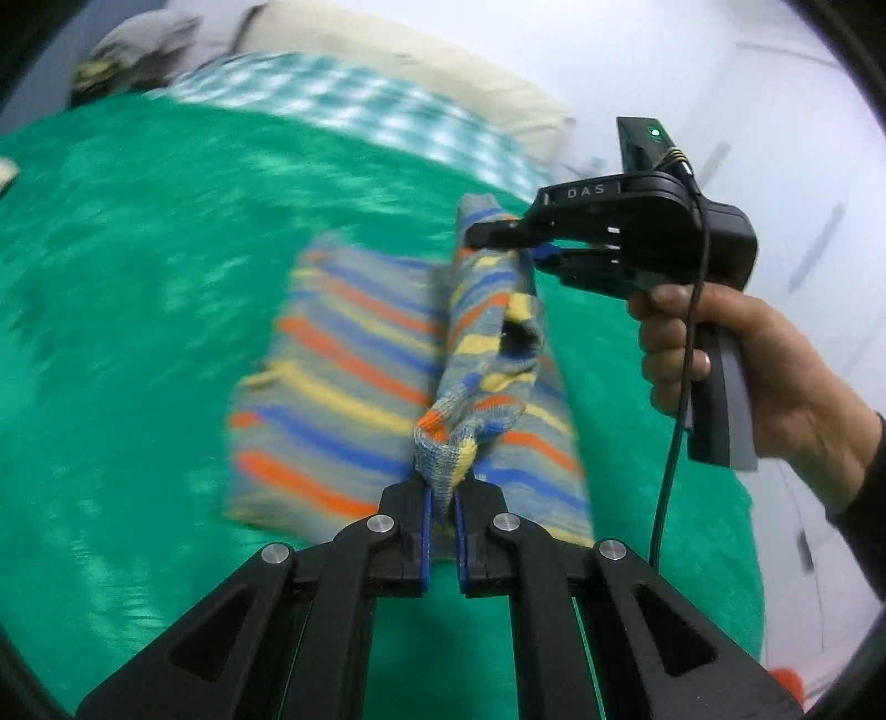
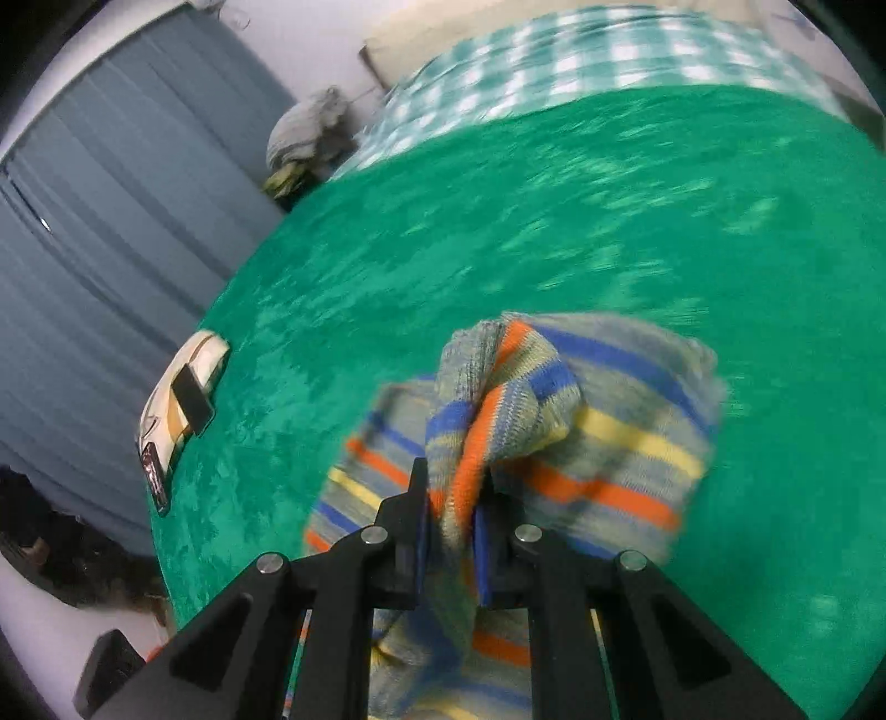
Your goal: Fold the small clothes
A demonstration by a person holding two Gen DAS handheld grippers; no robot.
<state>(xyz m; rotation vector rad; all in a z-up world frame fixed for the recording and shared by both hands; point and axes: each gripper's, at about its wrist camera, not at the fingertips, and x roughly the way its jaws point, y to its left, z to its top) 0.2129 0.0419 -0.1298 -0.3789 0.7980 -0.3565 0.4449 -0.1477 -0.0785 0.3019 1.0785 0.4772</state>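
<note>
A small striped knit garment point(image 1: 343, 382), grey with orange, blue and yellow bands, lies on the green blanket point(image 1: 138, 266). One edge of it is lifted into a ridge between the two grippers. My left gripper point(image 1: 441, 487) is shut on the near end of that ridge. In the left wrist view, the right gripper point(image 1: 498, 235) is shut on the far end, held by a person's hand point(image 1: 736, 354). The right wrist view shows my right gripper point(image 2: 451, 493) pinching a bunched fold of the garment point(image 2: 609, 443). Both views are blurred by motion.
A green-and-white checked cloth point(image 1: 360, 111) and a cream pillow point(image 1: 387, 44) lie at the far end of the bed. A grey bundle point(image 2: 304, 133) sits by the wall. A small folded item with a black tag point(image 2: 185, 399) rests at the blanket's left edge, near blue curtains point(image 2: 99, 221).
</note>
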